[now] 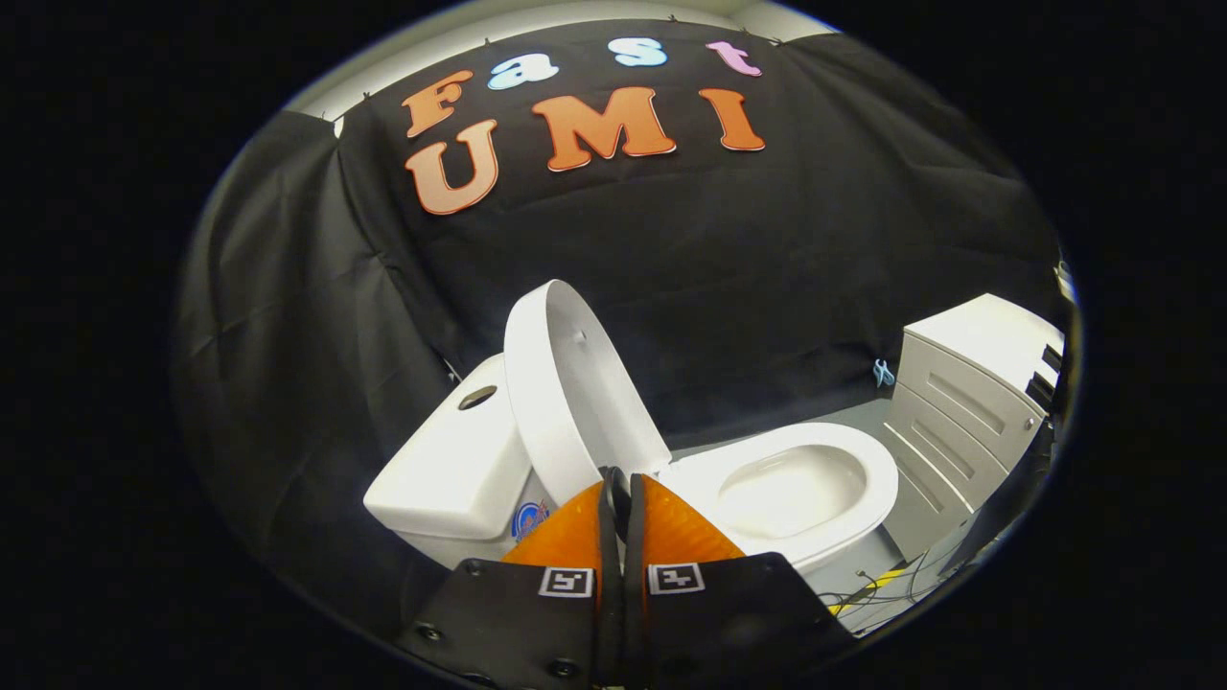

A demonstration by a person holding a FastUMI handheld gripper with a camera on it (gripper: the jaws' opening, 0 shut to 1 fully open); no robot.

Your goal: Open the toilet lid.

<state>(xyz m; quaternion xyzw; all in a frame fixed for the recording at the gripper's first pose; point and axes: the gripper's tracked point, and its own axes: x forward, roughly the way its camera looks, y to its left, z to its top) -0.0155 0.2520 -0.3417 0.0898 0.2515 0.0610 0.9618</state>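
The white, oval, hard-plastic toilet lid (pixel 566 383) stands raised, tilted back toward the white ceramic cistern (pixel 460 460) just behind it, though whether it rests against the cistern I cannot tell. The white ceramic toilet bowl with its seat ring (pixel 796 484) lies open just beside the lid, on the side away from the cistern. The hand-held gripper (pixel 615 489) has its fingers pressed together, with only a thin slit between them and nothing pinched; their tips sit just short of the lid's lower edge, near the hinge end.

Judging by this, the lifting looks essentially done. The lid seems light and stiff, a thin shell that pivots freely on its hinge, and its glossy surface is likely slippery, so a nudge against the broad inner face should serve better than a pinch on the thin rim. If it needs settling, the free upper rim, farthest from the hinge, gives most leverage. A lid poised near upright could fall back onto the seat.

Beyond the bowl, away from the cistern, stands a white drawer cabinet (pixel 968 393).
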